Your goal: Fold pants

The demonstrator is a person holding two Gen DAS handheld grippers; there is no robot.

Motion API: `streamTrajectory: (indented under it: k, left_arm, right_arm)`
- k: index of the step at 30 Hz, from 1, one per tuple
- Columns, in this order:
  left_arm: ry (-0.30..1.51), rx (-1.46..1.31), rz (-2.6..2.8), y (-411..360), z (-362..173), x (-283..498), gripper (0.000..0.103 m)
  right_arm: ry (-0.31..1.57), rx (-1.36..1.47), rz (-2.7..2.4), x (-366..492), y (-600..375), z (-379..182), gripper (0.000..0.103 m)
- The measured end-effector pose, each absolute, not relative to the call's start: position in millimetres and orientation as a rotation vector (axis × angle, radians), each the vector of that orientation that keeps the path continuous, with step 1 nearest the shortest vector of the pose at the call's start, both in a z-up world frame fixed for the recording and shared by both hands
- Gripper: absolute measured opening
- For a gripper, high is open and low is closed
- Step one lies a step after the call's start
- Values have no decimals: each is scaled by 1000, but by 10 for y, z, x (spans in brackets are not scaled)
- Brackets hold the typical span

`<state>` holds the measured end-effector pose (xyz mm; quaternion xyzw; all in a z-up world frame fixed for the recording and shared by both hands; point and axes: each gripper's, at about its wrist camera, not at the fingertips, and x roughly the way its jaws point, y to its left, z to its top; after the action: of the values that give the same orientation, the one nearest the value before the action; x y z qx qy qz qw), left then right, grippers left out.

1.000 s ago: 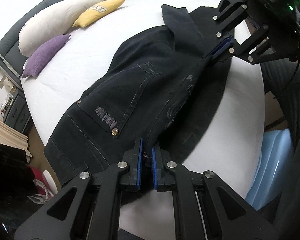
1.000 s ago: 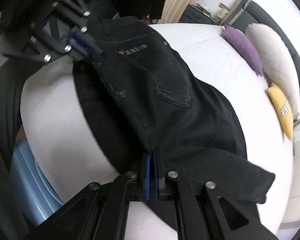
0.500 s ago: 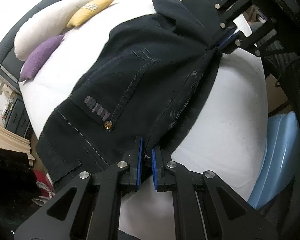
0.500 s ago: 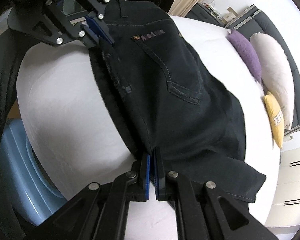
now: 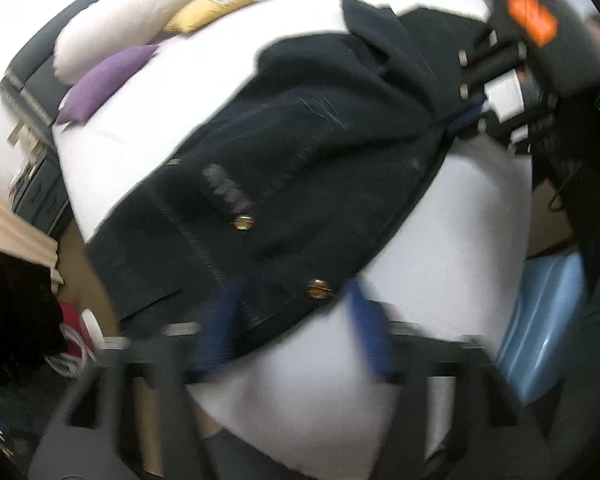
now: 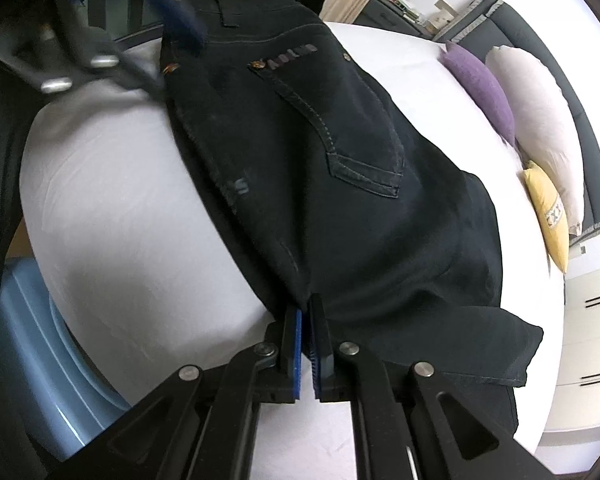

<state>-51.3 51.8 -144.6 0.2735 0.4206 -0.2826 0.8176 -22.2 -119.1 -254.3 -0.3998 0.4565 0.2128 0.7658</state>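
Your black jeans (image 6: 340, 184) lie on the white bed (image 6: 112, 220), doubled lengthwise so one back pocket (image 6: 336, 128) faces up, with the waistband toward the left gripper (image 5: 292, 328) and the leg ends trailing off toward the far side of the mattress.

Your left gripper is spread wide: its blue pads (image 5: 366, 332) stand well apart on either side of the waistband corner, where a brass button (image 5: 319, 288) shows, and the cloth sits between them without being pinched. That view is blurred, so finer contact cannot be judged.

Your right gripper (image 6: 307, 344) is clamped tight on the jeans, its blue pads (image 6: 297, 354) pressed together over the folded edge near the crotch seam.

Against the dark headboard rest a purple cushion (image 6: 480, 88), a white pillow (image 6: 540, 120) and a yellow cushion (image 6: 550, 216). A pale blue plastic bin (image 6: 40, 344) stands beside the bed.
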Motion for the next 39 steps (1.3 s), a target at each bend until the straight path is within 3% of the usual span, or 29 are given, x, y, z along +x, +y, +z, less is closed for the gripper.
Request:
streamTrajectory:
  k: [6, 9, 15, 18, 24, 28, 31, 34, 39]
  left_arm:
    - [834, 419, -573, 490, -985, -349, 77]
    - [843, 385, -582, 254, -1006, -133, 76]
    - [1037, 297, -514, -127, -1690, 626, 58]
    - [1055, 239, -526, -60, -1865, 723, 59]
    - [979, 245, -493, -174, -1439, 678, 57]
    - [934, 227, -520, -456, -1262, 780, 57]
    - [1076, 236, -503, -628, -1701, 1006, 58]
    - [1084, 97, -520, -468, -1910, 1090, 58]
    - [1090, 135, -489, -597, -1896, 1175, 58]
  right_arm:
    - [991, -807, 428, -210, -1196, -2534, 7]
    - [986, -794, 416, -231, -1188, -2513, 8]
    - [992, -728, 411, -235, -1248, -2499, 8]
    - [998, -689, 410, -245, -1310, -2463, 10]
    - [1038, -519, 422, -260, -1578, -2328, 29]
    - [1043, -260, 448, -219, -1912, -2141, 32]
    - [1007, -29, 411, -95, -2399, -1942, 32]
    - [942, 283, 298, 91, -3268, -1788, 32]
    - [808, 778, 140, 374, -4756, -1959, 33]
